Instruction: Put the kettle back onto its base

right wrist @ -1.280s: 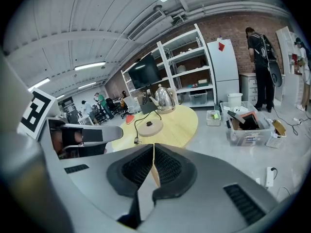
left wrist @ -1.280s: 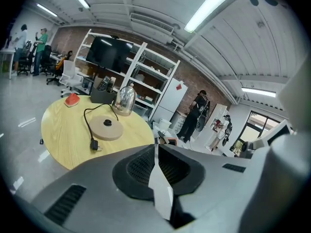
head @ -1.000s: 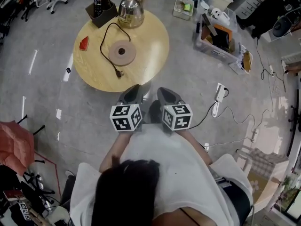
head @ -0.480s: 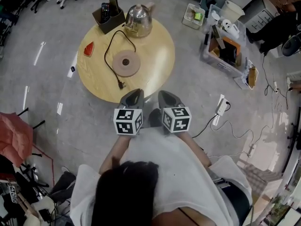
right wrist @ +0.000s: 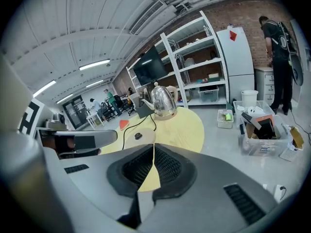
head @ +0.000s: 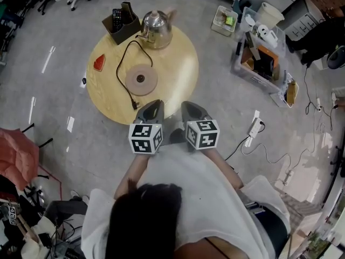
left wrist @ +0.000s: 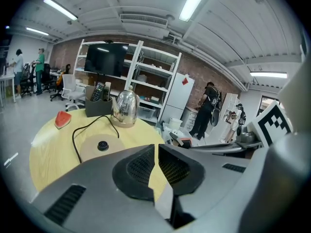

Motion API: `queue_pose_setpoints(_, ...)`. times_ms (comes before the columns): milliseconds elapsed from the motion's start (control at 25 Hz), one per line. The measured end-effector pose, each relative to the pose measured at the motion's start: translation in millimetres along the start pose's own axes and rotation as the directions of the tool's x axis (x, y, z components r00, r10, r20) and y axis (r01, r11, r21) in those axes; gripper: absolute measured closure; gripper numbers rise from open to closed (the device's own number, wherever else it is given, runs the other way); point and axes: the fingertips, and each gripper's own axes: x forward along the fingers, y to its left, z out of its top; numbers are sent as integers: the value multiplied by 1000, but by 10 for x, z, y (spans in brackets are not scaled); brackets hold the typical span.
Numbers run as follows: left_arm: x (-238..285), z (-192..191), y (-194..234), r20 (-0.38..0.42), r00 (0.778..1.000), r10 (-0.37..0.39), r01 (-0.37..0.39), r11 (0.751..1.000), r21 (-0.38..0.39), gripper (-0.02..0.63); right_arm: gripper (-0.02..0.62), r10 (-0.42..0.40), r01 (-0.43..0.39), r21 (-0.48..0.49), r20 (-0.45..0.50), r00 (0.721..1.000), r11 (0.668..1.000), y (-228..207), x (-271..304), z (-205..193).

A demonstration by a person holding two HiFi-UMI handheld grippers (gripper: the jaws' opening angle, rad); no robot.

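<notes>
A shiny steel kettle (head: 156, 28) stands at the far edge of the round wooden table (head: 178, 69). Its round tan base (head: 141, 80) lies apart from it nearer the middle, with a black cord (head: 123, 69) looping off it. Both grippers are side by side at the table's near edge, pointing at the table. My left gripper (head: 156, 103) is shut and empty; in the left gripper view (left wrist: 156, 147) the kettle (left wrist: 125, 108) and base (left wrist: 99, 147) lie well ahead. My right gripper (head: 186, 104) is shut and empty (right wrist: 154, 146), with the kettle (right wrist: 163, 102) far ahead.
A black holder with remotes (head: 119, 19) and a red wedge (head: 98, 62) sit on the table's left side. On the floor to the right are a clear bin of clutter (head: 259, 53), a small tub (head: 225, 16) and a power strip (head: 254, 124). A person (left wrist: 208, 106) stands by the shelves.
Both grippers have moved forward together, and their tips now reach over the table's near edge. They stay shut. The kettle and base have not moved on the table.
</notes>
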Motion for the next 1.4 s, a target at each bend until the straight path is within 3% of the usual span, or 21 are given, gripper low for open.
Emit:
queue_pose_setpoints(680,529,260,-170,44,999,25,-23,999,-48,560,566,24,-24,-75,-5,1000,997,-549,168,362)
queue_pose_setpoints(1400,563,218,-211,46,998,53,-47,992,-121,560,566,36,-37,-2,-27,999,999,-767,109,261)
